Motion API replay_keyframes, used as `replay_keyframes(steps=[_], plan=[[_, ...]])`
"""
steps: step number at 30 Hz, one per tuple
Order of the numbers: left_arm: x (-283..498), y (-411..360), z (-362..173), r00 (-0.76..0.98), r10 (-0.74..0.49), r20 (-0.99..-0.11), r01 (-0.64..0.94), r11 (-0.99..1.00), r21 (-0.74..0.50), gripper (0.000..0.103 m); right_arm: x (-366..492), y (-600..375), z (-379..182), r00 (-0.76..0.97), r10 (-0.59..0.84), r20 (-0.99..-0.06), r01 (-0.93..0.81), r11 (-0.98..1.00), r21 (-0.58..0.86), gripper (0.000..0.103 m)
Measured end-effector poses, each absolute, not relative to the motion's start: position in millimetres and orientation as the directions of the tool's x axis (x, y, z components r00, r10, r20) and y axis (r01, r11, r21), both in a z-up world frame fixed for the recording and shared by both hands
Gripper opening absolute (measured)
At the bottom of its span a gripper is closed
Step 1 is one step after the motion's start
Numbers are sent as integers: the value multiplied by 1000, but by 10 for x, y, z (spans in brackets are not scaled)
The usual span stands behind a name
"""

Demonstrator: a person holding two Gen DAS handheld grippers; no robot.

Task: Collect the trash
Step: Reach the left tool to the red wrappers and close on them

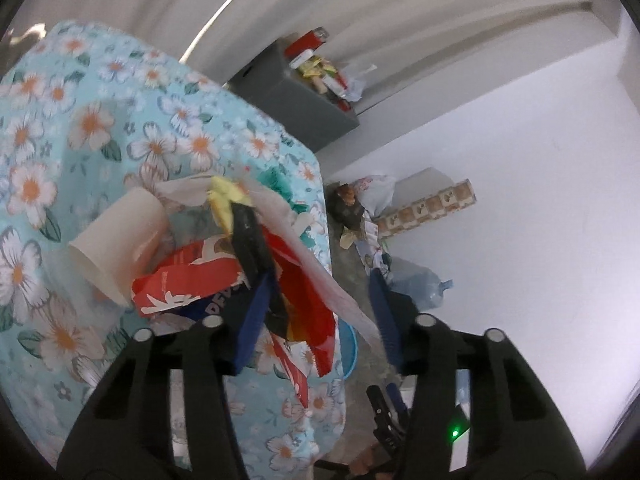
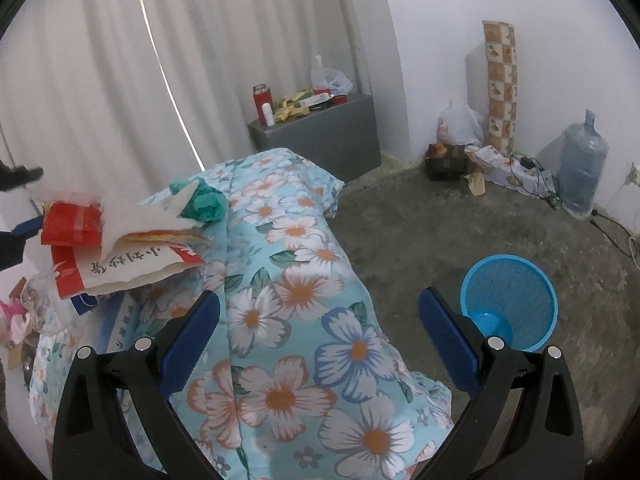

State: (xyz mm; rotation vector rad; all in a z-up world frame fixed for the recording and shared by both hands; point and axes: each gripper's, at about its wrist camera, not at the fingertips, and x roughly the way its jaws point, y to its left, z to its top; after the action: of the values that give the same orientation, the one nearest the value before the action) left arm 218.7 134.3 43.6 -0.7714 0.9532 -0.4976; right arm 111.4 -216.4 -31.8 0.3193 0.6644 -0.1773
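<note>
Trash lies on a table under a floral blue cloth (image 1: 60, 152): a paper cup (image 1: 120, 240) on its side, red snack wrappers (image 1: 188, 280), a black strip with a yellow piece (image 1: 248, 236), a clear plastic sheet (image 1: 316, 264) and a green crumpled bag (image 2: 204, 200). My left gripper (image 1: 320, 316) is open over this pile, its left finger (image 1: 252, 320) close to the wrappers and black strip. My right gripper (image 2: 320, 344) is open and empty above the cloth's edge. The wrappers (image 2: 72, 228) and a white printed bag (image 2: 140, 256) lie to its left. A blue trash basket (image 2: 508, 300) stands on the floor at right.
A grey cabinet (image 2: 320, 136) with bottles and packets stands by the curtain. Bags, a dark box (image 2: 448, 160), a patterned roll (image 2: 500, 88) and a large water jug (image 2: 580, 168) line the far wall. Cables run along the concrete floor.
</note>
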Motion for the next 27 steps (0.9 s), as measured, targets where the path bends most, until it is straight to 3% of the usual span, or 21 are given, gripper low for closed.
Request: replay_keyframes(steps=[16,21,27], plan=[[1988,1417,643,577,-584,-571,42,719,-694,41,960,-2297,-226,796,-60,-602,279,919,278,97],[1876,1449,675,620,-541,-569,72,761,-645,35,1016,-2089,115,870,16,-494,140,950,278,96],[1720,1601,689,653,-518,-552,98,782,-616,31,1225,-1454,485,891,263,-370,-206,960,187,82]])
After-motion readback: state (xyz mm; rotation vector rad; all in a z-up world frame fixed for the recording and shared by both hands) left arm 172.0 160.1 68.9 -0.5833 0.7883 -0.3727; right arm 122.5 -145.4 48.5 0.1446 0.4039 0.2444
